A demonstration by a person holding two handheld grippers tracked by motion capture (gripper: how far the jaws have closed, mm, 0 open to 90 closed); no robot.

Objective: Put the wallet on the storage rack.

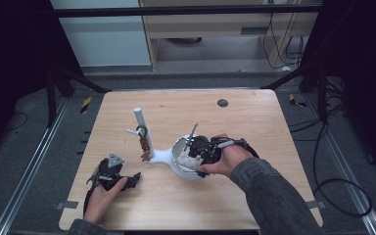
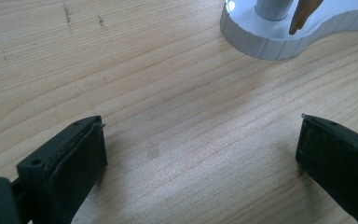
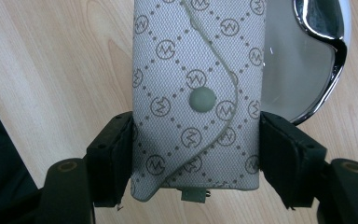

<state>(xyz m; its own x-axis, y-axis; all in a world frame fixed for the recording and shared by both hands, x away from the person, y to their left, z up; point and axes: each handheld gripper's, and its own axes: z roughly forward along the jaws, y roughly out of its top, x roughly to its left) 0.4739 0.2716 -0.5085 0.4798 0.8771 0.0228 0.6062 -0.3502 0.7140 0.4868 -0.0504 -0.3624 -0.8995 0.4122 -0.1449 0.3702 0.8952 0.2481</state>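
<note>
A white jewellery stand [image 1: 159,156] stands mid-table, with an upright post [image 1: 139,117] and a round dish [image 1: 190,173] at its right end. Small brown trinkets [image 1: 145,147] hang by the post. My right gripper [image 1: 192,152] is over the dish, shut on a pale pouch [image 3: 198,93] with a printed diamond pattern and a snap button; the jaws press both its sides. A shiny chrome-edged piece [image 3: 324,28] lies behind the pouch. My left gripper [image 1: 132,180] rests on the wood at the lower left, open and holding nothing [image 2: 200,149]. The stand's base [image 2: 261,37] lies ahead of it.
A small black disc [image 1: 222,103] sits near the table's far edge. Bare wood [image 1: 254,122] stretches right of and behind the stand. Black frame legs and cables [image 1: 323,147] run along the floor on the right side.
</note>
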